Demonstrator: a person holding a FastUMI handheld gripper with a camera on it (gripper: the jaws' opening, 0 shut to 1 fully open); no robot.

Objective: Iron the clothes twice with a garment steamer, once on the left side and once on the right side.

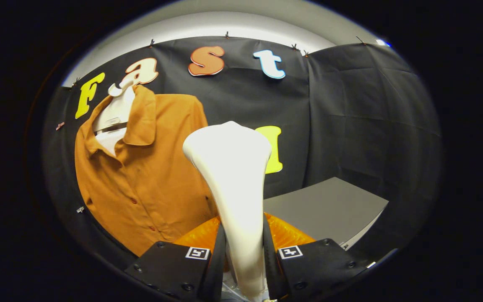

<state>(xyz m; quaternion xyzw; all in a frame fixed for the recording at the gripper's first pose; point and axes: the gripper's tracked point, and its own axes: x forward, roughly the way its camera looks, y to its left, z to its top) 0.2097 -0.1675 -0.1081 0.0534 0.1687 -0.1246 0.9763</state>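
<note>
A white garment steamer [234, 184] stands upright between my fingers, its wide head rising ahead of them. My gripper [243, 260] is shut on the steamer's narrow handle, with an orange translucent part [285, 235] showing behind it. An orange-brown buttoned shirt [141, 176] hangs on a white hanger [118, 109] against the booth wall, ahead and to the left of the steamer. The steamer head is apart from the shirt, just right of its right side.
A grey table top [329, 207] lies beyond the fingers to the right, its corner pointing toward the black cloth wall [367, 117]. Small clips hold the cloth along the top.
</note>
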